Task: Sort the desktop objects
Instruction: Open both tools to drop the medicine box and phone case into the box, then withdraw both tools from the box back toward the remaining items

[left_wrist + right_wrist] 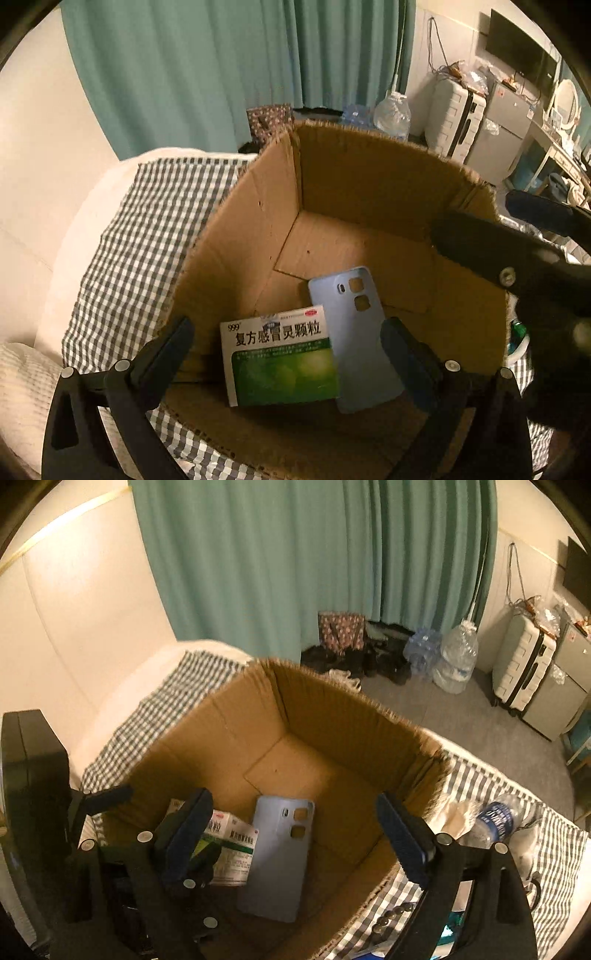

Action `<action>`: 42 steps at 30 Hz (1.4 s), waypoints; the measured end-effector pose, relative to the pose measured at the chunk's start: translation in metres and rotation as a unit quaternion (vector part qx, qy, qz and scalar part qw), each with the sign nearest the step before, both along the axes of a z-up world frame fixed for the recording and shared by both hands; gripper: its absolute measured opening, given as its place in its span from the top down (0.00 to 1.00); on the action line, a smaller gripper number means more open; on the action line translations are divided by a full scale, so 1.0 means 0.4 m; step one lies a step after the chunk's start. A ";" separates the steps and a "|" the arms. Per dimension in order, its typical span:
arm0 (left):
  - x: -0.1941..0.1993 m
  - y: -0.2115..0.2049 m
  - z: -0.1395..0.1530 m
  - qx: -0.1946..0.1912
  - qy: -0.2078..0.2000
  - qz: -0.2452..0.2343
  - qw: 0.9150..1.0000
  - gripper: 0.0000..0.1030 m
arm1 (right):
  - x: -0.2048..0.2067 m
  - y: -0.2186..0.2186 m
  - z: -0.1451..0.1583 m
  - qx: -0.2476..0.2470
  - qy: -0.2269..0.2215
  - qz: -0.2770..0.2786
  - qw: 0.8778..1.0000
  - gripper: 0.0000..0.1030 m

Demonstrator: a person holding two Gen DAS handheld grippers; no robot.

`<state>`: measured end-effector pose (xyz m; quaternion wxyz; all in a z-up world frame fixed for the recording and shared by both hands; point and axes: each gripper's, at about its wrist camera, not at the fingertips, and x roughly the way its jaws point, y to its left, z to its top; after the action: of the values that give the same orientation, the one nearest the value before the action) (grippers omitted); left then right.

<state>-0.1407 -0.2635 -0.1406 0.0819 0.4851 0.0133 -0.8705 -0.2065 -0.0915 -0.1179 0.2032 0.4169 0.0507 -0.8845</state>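
Checked bedding is carrying the box (pixel 369 177), where the case (pixel 275 856) and medicine pack (pixel 279 358) are lying near its front wall, and both the left claw (pixel 288 350) and right claw (pixel 291 834), released and empty, are best lifting straight clear for the bottle (pixel 493 823).

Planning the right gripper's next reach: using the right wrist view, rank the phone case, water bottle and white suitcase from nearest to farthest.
From the right gripper:
1. Phone case, between its fingers, in the cardboard box.
2. Water bottle, right, on the checked cloth.
3. White suitcase, far right, across the floor.
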 end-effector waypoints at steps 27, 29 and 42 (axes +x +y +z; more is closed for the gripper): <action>0.155 0.187 0.268 -0.016 0.112 -0.012 0.994 0.00 | 0.235 0.259 0.273 -0.041 0.100 -0.056 0.993 0.11; 0.166 0.214 0.282 -0.018 0.121 -0.015 0.992 0.00 | 0.255 0.292 0.285 -0.046 0.104 -0.062 0.992 0.10; 0.203 0.415 0.324 -0.020 0.167 -0.053 0.984 0.00 | 0.384 0.560 0.321 -0.055 0.131 -0.117 0.983 0.05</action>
<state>-0.0597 -0.0977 -0.0109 0.0424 0.3312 -0.0164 -0.9425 -0.0531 0.1324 0.0106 0.1129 0.2883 -0.0212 -0.9506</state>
